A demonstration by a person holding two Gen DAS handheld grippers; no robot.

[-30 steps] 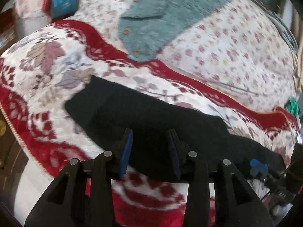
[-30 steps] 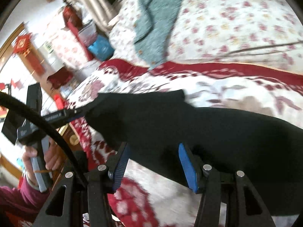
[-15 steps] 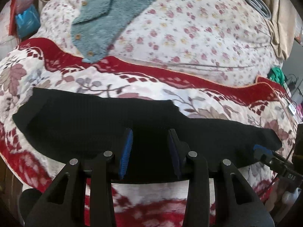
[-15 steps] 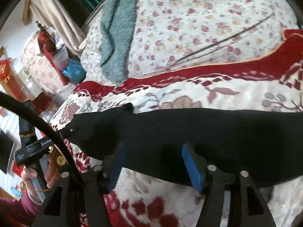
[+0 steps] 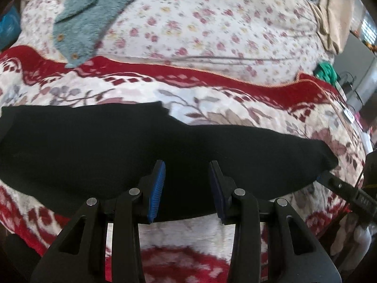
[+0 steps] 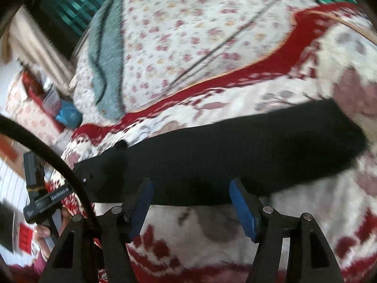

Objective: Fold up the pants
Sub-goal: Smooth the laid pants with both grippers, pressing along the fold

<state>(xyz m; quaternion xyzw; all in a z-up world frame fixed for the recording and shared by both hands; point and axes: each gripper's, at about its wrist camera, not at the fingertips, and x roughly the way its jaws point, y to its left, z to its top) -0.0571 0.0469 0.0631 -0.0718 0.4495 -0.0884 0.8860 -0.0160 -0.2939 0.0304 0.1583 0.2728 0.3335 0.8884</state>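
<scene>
Left and right wrist views over a bed. Legible writing is scarce: in the right wrist view the body of the left claw (image 6: 88, 179) carries pale lettering that begins "Gen" and is otherwise too blurred to read; in the left wrist view the body of the right claw (image 5: 322, 178) bears small characters resembling "04S", not certain. The left claw (image 5: 186, 184) is partly spread, its blue pads (image 5: 156, 188) standing apart with nothing pinched between them; they hover just above the near edge of the black pants (image 5: 117, 151). In the right wrist view its tip lies at the left end of the pants, though contact cannot be told; a hand (image 6: 43, 232) grips its handle. The right claw (image 6: 190, 202) is spread wider, its blue pads (image 6: 242, 208) well apart and empty, poised over the near edge of the pants (image 6: 235, 155); seen from the left wrist, its tip sits at the right end of the garment, contact again unclear. The pants lie flat as one long dark band across the red-and-cream patterned blanket (image 5: 212, 103), running from side to side in front of both claws. Beyond the blanket lies a floral bedsheet (image 5: 200, 23), with a teal fleece garment (image 5: 94, 16) resting on it, well apart from the pants. A green item (image 5: 326, 72) lies at the far right edge of the bed.
</scene>
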